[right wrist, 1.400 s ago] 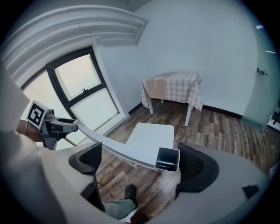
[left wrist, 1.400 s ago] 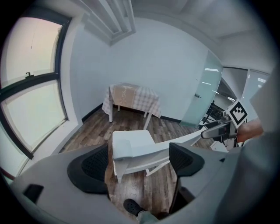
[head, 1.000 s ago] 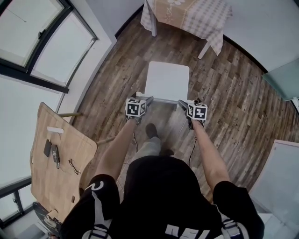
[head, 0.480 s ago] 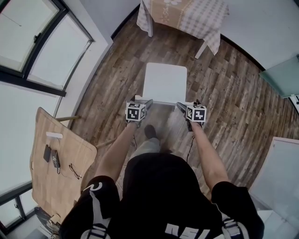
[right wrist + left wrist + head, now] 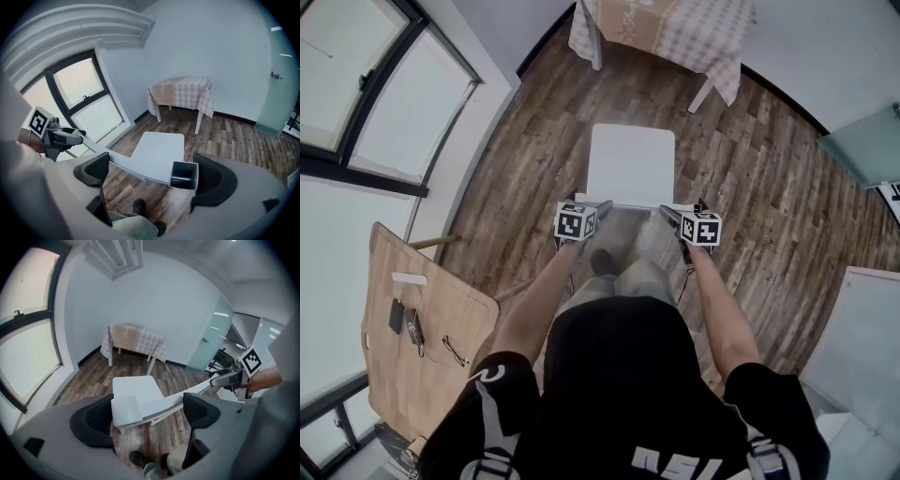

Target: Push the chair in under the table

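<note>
A white chair (image 5: 630, 164) stands on the wood floor, its seat facing a table (image 5: 675, 28) with a checked cloth. A stretch of floor lies between them. My left gripper (image 5: 600, 207) is open, and the left end of the chair's backrest (image 5: 140, 408) lies between its spread jaws. My right gripper (image 5: 668, 215) is open as well, around the backrest's right end (image 5: 183, 176). The left gripper view shows the seat (image 5: 133, 386), the table (image 5: 136, 338) and the right gripper (image 5: 229, 378). The right gripper view shows the seat (image 5: 159, 145) and the table (image 5: 180, 93).
A wooden board (image 5: 422, 328) with small items on it leans at the left below the large window (image 5: 356, 103). A frosted glass door (image 5: 862, 141) and a white panel (image 5: 862, 328) are at the right. The person's shoe (image 5: 602, 262) is just behind the chair.
The person's leg has come forward under the grippers. Both grippers stay at the ends of the backrest. The gap between chair and table looks about the same.
</note>
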`<state>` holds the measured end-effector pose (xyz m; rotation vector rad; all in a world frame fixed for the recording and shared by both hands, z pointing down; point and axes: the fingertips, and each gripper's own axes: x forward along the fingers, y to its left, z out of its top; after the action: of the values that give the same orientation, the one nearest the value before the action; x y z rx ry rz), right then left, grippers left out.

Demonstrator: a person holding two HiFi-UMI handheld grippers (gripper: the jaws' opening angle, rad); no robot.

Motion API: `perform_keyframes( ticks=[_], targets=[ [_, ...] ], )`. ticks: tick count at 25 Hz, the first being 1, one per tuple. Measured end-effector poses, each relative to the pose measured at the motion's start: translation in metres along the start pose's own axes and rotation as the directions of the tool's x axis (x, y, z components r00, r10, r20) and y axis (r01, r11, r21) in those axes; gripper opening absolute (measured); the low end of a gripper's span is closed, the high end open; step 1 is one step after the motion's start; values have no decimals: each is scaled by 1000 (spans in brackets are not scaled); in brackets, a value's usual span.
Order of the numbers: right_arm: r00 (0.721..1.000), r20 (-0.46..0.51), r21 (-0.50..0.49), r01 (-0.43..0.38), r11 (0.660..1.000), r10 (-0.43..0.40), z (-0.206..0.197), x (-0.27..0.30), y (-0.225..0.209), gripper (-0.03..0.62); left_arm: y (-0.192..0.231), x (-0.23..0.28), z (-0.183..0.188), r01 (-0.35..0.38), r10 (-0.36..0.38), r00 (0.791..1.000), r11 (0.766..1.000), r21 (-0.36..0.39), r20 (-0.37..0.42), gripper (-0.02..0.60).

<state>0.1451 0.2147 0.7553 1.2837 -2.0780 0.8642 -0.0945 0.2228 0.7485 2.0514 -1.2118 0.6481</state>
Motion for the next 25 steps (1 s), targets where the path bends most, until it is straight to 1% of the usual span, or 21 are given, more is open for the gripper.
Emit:
perform_keyframes(
  ticks=[3, 7, 13, 17, 25],
  targets=[
    [1000, -6, 11, -18, 1000, 19, -3, 2, 1, 552, -1, 0, -1, -7, 7, 1000, 1000, -3, 5, 443],
    [997, -20, 87, -69, 994, 71, -6, 7, 0, 566, -1, 0, 1, -18, 18, 1000, 1000, -6, 15, 445],
    [999, 2, 83, -52, 995, 52, -4, 8, 3, 574, 3, -2, 1, -22, 22, 999, 1000, -2, 30, 448],
    [999, -1, 81, -49, 996, 50, -4, 9, 1, 577, 3, 1, 1, -24, 24, 999, 1000, -6, 30, 448],
    [999, 9, 89, -38, 995, 37, 8, 19, -2, 581, 11, 10, 15, -24, 24, 999, 1000, 0, 22, 450]
  ],
)
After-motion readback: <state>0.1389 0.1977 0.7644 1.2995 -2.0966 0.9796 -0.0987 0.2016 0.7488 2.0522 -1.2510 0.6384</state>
